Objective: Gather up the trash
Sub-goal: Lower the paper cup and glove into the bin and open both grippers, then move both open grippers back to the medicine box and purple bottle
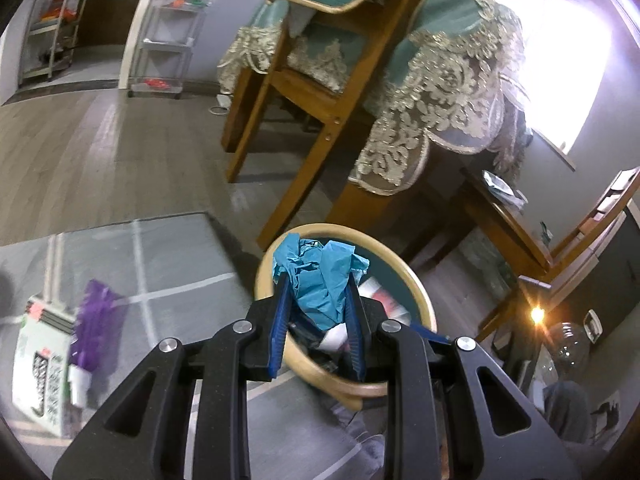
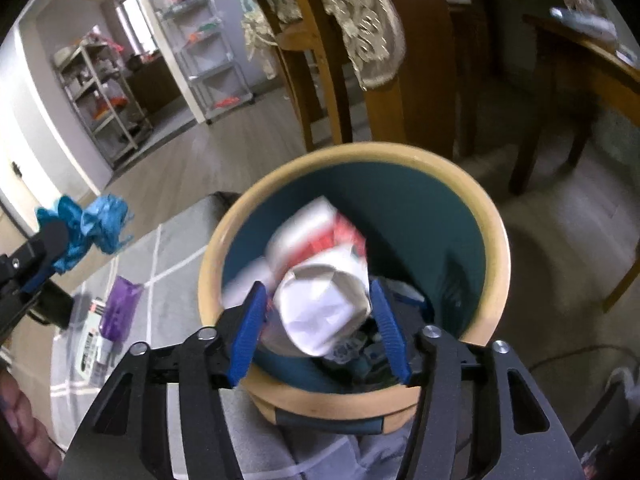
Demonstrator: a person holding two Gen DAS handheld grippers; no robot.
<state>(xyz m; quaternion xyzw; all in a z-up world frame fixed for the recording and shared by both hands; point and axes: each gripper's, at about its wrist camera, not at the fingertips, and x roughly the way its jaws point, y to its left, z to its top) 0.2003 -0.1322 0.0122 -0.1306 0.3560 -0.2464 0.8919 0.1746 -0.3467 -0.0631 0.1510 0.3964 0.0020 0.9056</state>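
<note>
A round bin with a tan rim (image 2: 492,216) and dark teal inside stands on the floor just under both grippers. My right gripper (image 2: 317,288) hangs over its mouth, jaws apart; a white and red carton (image 2: 324,308), blurred, sits between the blue fingers with a gap on its left side. Other trash lies at the bin's bottom. My left gripper (image 1: 318,280) is shut on a crumpled blue sheet (image 1: 316,276), held just in front of the bin's rim (image 1: 416,280). In the right wrist view, the left gripper (image 2: 52,240) and blue sheet (image 2: 92,224) are left of the bin.
On the grey rug (image 1: 160,248) to the left lie a purple wrapper (image 1: 98,320), a white printed box (image 1: 44,364) and a small white cup (image 1: 78,384). A wooden chair (image 1: 304,92) and a table with a lace cloth (image 1: 440,92) stand close behind the bin.
</note>
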